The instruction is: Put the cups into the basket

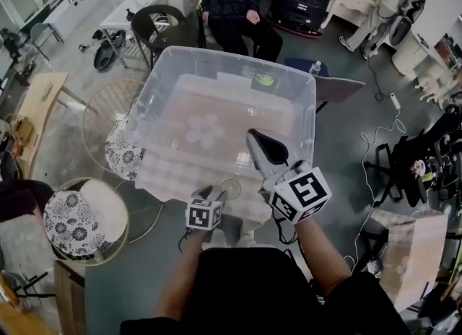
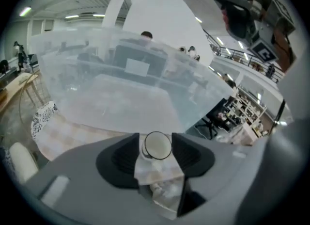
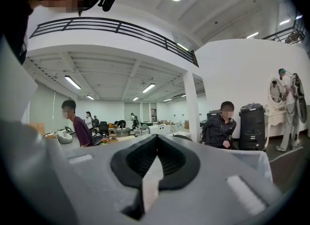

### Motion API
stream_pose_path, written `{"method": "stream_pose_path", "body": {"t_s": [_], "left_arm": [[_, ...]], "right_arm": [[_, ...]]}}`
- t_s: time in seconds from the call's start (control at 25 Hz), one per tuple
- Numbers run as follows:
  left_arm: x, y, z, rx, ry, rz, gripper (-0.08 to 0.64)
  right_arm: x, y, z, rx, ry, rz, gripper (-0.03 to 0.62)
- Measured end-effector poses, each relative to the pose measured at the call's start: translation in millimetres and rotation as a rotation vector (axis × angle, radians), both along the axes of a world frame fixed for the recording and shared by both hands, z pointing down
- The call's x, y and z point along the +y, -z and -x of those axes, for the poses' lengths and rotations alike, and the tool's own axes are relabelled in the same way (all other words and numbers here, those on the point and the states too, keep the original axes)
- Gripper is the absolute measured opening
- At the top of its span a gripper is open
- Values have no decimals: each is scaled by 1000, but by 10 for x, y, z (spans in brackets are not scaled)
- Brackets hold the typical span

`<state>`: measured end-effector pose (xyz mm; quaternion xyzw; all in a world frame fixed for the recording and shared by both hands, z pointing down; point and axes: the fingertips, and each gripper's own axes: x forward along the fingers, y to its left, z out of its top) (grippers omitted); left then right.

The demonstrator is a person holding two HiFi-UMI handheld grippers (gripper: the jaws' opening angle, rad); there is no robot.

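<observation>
**Black fingers spread about one clear cup**

Black and ribbed, the fingers point(image 2: 121, 157) of my left gripper point(image 2: 156, 139) stand apart, and a single clear cup point(image 2: 157, 145) shows between their tips, its round rim facing me. I cannot tell whether either pad touches it. The cup stands upright on the pale checked cloth of the bench point(image 1: 162, 178), outside the basket point(image 1: 307, 110) and just beside its near wall.

My right gripper point(image 3: 155, 163) is held higher, over the basket's near edge. Its fingers are pressed together with nothing between them. Each gripper carries one white cube with square black markers, two in all point(image 1: 204, 214) point(image 1: 302, 195).

The basket is a big, frosted, see-through tub with rounded corners. Pale round shapes point(image 1: 203, 130) lie blurred on its floor, and I cannot make out what they are.

Beyond the tub sits a person in a dark jacket point(image 1: 234, 1), cut off at the frame's top. Two round seats with flower-print cushions point(image 1: 72, 214) point(image 1: 124, 154) stand at the left.
</observation>
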<state>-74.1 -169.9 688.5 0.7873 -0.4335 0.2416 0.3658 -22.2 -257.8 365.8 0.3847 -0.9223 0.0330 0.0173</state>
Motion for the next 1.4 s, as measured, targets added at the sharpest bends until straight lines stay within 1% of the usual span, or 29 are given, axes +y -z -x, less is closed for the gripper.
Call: {"method": "stream_pose_path", "body": {"t_s": [0.12, 0.16, 0.24, 0.32, 0.4, 0.48, 0.52, 0.56, 0.64, 0.68, 0.72, 0.8, 0.84, 1.0, 1.08, 1.12, 1.16, 1.2, 1.24, 1.28, 1.36, 1.4], "left_arm": [[-52, -162, -15, -13, 4, 54, 209], [-64, -214, -14, -21, 11, 74, 222], [-86, -329, -28, -32, 24, 109, 273], [-126, -437, -31, -46, 39, 128, 290], [-176, -541, 0, -76, 52, 141, 302], [-208, -645, 52, -127, 55, 148, 302], [-176, -696, 56, -146, 52, 170, 302], [-98, -745, 25, -145, 47, 216, 301], [38, -810, -67, -125, 41, 304, 295], [61, -828, -97, -123, 45, 326, 286], [2, -823, -93, -140, 55, 302, 284], [-252, -793, -12, -204, 86, 176, 223], [-296, -824, -15, -212, 93, 158, 212], [-239, -1025, -103, -183, 92, 229, 222], [-154, -1088, -134, -169, 102, 284, 229], [-145, -1109, -155, -166, 105, 291, 230], [-172, -1114, -154, -174, 109, 276, 230], [-222, -1110, -131, -195, 115, 246, 216], [-263, -1116, -118, -213, 120, 221, 174], [-276, -1148, -142, -218, 119, 213, 153], [-267, -1222, -205, -235, 110, 215, 76], [-268, -1241, -209, -256, 104, 213, 67]], "right_arm": [[3, 1, 5, 10, -4, -1, 2], [7, 1, -2, 14, -6, -1, 2], [10, 21, -29, 21, -9, -6, 2], [5, 51, -57, 27, -15, -14, 3], [-9, 62, -79, 31, -21, -20, 2], [-13, 43, -104, 38, -25, -17, 2], [-4, 32, -118, 42, -25, -14, 3], [10, 29, -130, 45, -23, -12, 3], [40, 51, -149, 48, -18, -17, 2], [52, 69, -163, 49, -16, -21, 2], [63, 84, -181, 50, -15, -25, 2], [85, 100, -223, 55, -14, -31, 2], [96, 99, -246, 59, -13, -32, 2], [132, 63, -334, 78, -8, -34, 3], [150, 30, -390, 83, -6, -29, 3], [154, 16, -417, 87, -6, -27, 3], [156, 2, -440, 89, -5, -26, 2], [157, -14, -458, 92, -5, -25, 3], [155, -33, -476, 95, -5, -24, 2], [151, -53, -492, 99, -6, -23, 3], [140, -86, -518, 103, -9, -22, 3], [134, -95, -525, 105, -9, -22, 2]]}}
